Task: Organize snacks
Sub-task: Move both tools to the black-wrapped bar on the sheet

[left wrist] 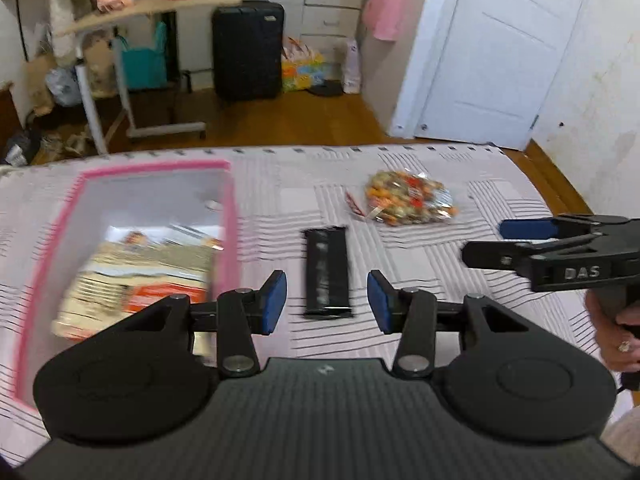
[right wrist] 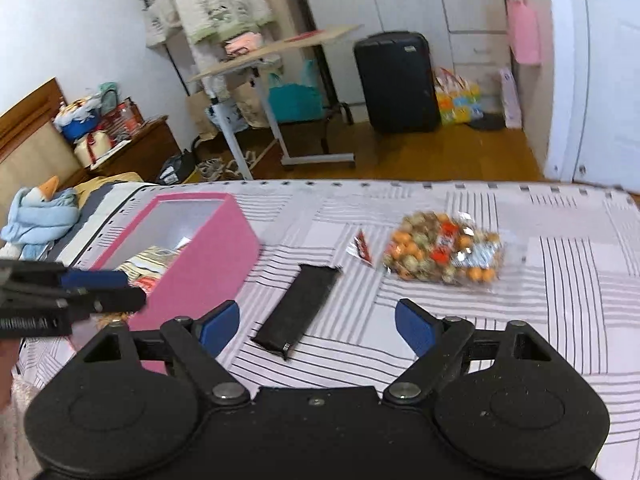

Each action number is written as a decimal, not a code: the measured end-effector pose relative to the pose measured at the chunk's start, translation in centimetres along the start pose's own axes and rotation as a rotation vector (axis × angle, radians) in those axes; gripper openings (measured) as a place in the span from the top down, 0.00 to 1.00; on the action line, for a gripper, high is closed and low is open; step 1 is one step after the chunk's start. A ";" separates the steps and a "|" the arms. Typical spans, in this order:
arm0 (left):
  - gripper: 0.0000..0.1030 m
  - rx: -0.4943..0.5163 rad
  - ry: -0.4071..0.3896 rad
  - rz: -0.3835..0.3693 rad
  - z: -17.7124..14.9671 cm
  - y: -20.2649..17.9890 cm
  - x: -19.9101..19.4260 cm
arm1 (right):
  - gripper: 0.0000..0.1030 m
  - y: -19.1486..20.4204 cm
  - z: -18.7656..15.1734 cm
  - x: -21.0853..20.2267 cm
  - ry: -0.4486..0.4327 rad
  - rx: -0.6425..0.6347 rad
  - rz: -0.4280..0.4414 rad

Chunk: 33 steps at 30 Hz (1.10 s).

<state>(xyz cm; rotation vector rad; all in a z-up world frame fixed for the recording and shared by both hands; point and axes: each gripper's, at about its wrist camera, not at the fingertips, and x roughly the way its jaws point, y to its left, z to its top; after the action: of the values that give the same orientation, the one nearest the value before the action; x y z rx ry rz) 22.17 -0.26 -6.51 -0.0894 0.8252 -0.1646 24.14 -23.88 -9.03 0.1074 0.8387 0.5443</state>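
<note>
A pink box (left wrist: pixel 230 216) (right wrist: pixel 208 256) lies on the striped bed sheet at the left, with snack packets (left wrist: pixel 132 280) inside. A black snack bar (left wrist: pixel 327 272) (right wrist: pixel 298 306) lies on the sheet right of the box. A clear bag of round orange and green snacks (left wrist: pixel 410 198) (right wrist: pixel 442 252) lies further right, with a small red-and-white packet (left wrist: pixel 354 202) (right wrist: pixel 362 248) beside it. My left gripper (left wrist: pixel 326 300) is open and empty, just in front of the black bar. My right gripper (right wrist: pixel 316 326) is open and empty, with the bar's near end between its fingers in view.
The bed's far edge (left wrist: pixel 320 150) drops to a wooden floor. Beyond stand a black suitcase (left wrist: pixel 248 48), a rolling side table (left wrist: pixel 132 12) and a white door (left wrist: pixel 500 52). A blue plush toy (right wrist: pixel 38 212) lies at the bed's left.
</note>
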 end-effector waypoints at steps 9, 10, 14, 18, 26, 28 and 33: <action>0.57 0.004 -0.010 0.049 -1.8 -1.9 7.8 | 0.29 -2.7 -1.3 4.8 0.002 0.107 0.004; 0.57 -0.011 -0.001 0.045 -1.9 -1.6 8.8 | 0.31 -2.8 -1.3 5.6 0.007 0.120 0.007; 0.57 -0.049 0.016 0.025 -3.1 -0.6 12.1 | 0.39 -2.7 -1.9 8.1 0.021 0.077 -0.008; 0.57 -0.039 0.032 0.082 -4.0 -0.5 14.3 | 0.39 -3.4 -2.4 9.2 0.036 0.108 0.019; 0.42 -0.052 -0.010 0.136 -3.9 0.0 16.5 | 0.41 -4.1 -3.5 11.4 0.090 0.119 0.060; 0.41 -0.045 -0.009 0.135 -3.9 -0.1 16.5 | 0.41 -4.4 -3.4 11.5 0.087 0.138 0.067; 0.39 -0.097 0.049 0.077 -3.9 0.1 16.5 | 0.41 -5.2 -3.2 11.1 0.074 0.173 0.073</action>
<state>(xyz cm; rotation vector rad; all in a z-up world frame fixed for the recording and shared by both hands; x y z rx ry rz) 30.33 -3.22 -21.13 -0.1452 0.8836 -0.0547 29.97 -23.16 -20.30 0.2790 0.9563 0.5465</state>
